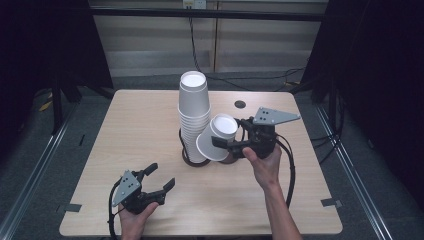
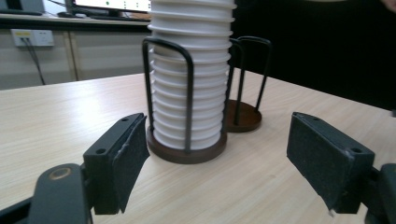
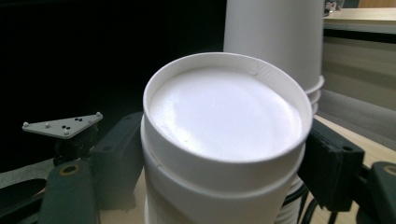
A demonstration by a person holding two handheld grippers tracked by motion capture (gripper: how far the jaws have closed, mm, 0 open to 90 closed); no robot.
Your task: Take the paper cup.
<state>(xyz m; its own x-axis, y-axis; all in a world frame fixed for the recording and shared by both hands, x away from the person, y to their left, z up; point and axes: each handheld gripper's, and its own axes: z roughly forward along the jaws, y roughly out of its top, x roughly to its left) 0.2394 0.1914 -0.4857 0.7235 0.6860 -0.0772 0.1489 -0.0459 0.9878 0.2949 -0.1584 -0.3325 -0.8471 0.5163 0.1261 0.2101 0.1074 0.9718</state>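
A: Cup [image 1: 217,137], high view first. Where?
B: Off the table [image 1: 135,130], tilted, base toward the camera, just beside the stack [image 1: 194,110]. Clamped in the right gripper [image 1: 227,145], one jaw across the wall; the far jaw is hidden behind.

A: And the stack?
B: Upright in a wire holder [image 1: 187,157] near mid-table, bottoms up.

A: Left gripper [image 1: 161,176]?
B: Low at the near left, well apart from the stack. Jaws spread wide, nothing between.

A: Left gripper view?
B: Same there: left gripper [image 2: 217,154] wide, both pads bare above the table [image 2: 56,121]. Ahead, the stack [image 2: 191,93] inside the holder [image 2: 187,151], round dark base, black wire uprights. Behind it a second holder [image 2: 245,119], no cups in it.

A: Right gripper view?
B: Cup [image 3: 224,112] close up, white, upside down, base facing the lens. Looks like two nested, going by a second rim below; hard to be sure. Right gripper [image 3: 224,158] closed on it, a jaw against each side of the wall. Stack [image 3: 275,37] just behind, at upper right.
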